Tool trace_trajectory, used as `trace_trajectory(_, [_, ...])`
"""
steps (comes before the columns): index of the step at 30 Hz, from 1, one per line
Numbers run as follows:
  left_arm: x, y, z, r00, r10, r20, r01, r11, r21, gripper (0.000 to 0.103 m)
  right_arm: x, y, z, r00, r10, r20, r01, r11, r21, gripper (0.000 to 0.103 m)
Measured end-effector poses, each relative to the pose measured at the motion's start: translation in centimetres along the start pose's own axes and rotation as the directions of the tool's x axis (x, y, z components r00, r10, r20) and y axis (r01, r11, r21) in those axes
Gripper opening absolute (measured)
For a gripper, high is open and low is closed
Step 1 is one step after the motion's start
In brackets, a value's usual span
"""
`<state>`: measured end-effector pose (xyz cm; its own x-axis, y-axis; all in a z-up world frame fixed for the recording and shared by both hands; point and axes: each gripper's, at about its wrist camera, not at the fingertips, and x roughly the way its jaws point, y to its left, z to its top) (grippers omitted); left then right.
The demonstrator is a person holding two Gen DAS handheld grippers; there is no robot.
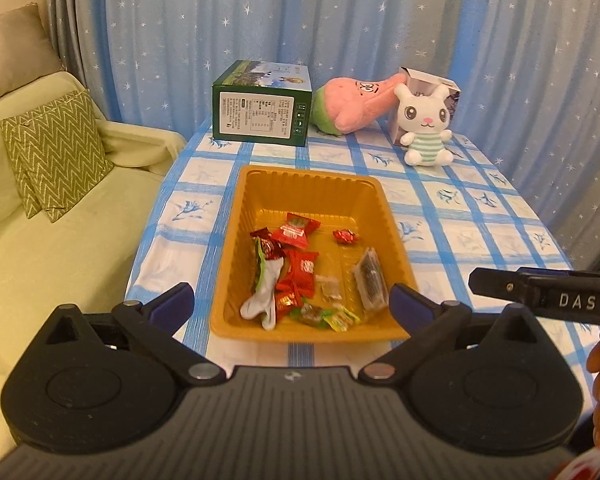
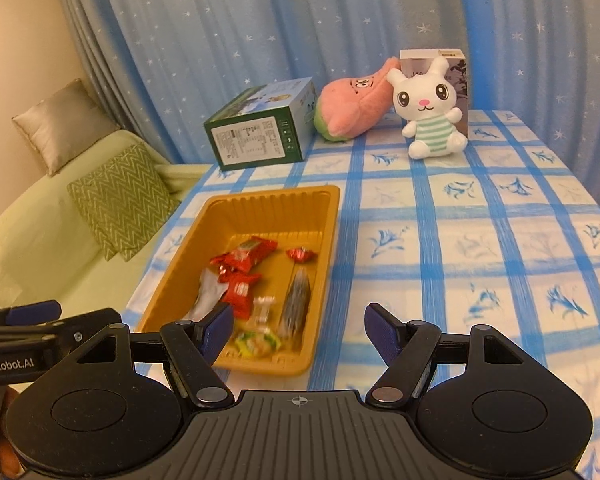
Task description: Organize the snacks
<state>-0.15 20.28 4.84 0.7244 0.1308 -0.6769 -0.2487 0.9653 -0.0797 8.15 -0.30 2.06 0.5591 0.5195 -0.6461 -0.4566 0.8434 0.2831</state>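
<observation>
Orange tray (image 1: pixel 260 188) on the checked tablecloth (image 1: pixel 460 216), long axis running near to far, holding every snack in sight: red packets (image 1: pixel 296 232) toward the middle, a white-and-green wrapper (image 1: pixel 266 288) along the left wall, a dark long packet (image 1: pixel 370 280) on the right with its length also near-to-far, green and yellow sweets (image 1: pixel 332 316) at the near end. Left gripper (image 1: pixel 292 300) released, jaws spread wide and bare, hanging over the tray's near edge with the snacks straight ahead and below. Right gripper (image 2: pixel 298 332) also let go and holding nothing, offset to the right so that only its left pad overlaps the tray (image 2: pixel 268 200), the rest above bare cloth. No loose snack visible outside the tray; probably little left to gather. Left hand clearly the nearer for any further reach into the tray. Green box (image 1: pixel 260 104), pink plush (image 1: pixel 352 104) and white rabbit toy (image 1: pixel 424 128) at the far end, well apart.
</observation>
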Motion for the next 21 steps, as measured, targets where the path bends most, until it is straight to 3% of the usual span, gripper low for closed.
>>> trace_trajectory(21, [-8.5, -2.4, -5.3, 0.997, 0.08, 0.016, -0.08, 0.997, -0.002, 0.103, -9.3, 3.3, -6.1, 1.0, -0.017, 0.0, 0.017, 0.996, -0.087, 0.072])
